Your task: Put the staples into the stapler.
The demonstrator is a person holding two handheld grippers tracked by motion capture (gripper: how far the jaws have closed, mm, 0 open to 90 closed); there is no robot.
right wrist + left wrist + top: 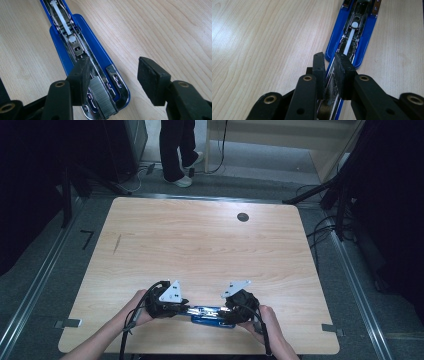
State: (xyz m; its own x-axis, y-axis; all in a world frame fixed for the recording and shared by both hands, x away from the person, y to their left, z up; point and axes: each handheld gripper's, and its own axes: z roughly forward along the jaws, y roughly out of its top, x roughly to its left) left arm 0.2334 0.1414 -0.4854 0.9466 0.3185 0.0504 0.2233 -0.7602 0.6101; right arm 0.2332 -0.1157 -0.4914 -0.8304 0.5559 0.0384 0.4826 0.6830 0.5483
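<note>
Stapler (212,314) opened flat on tabletop (200,245)
It was clamped by the left claw (329,68), probably to steady it, while staples (102,97) were lying by the right claw (113,80), held apart.

hidden and cut-off parts

in the high view the blue stapler (212,314) is small and both its ends lie under the claws. the left claw (329,72) covers the stapler's near end in its own view. the person standing (178,150) beyond the desk (200,245) is cut off above the legs.
</note>
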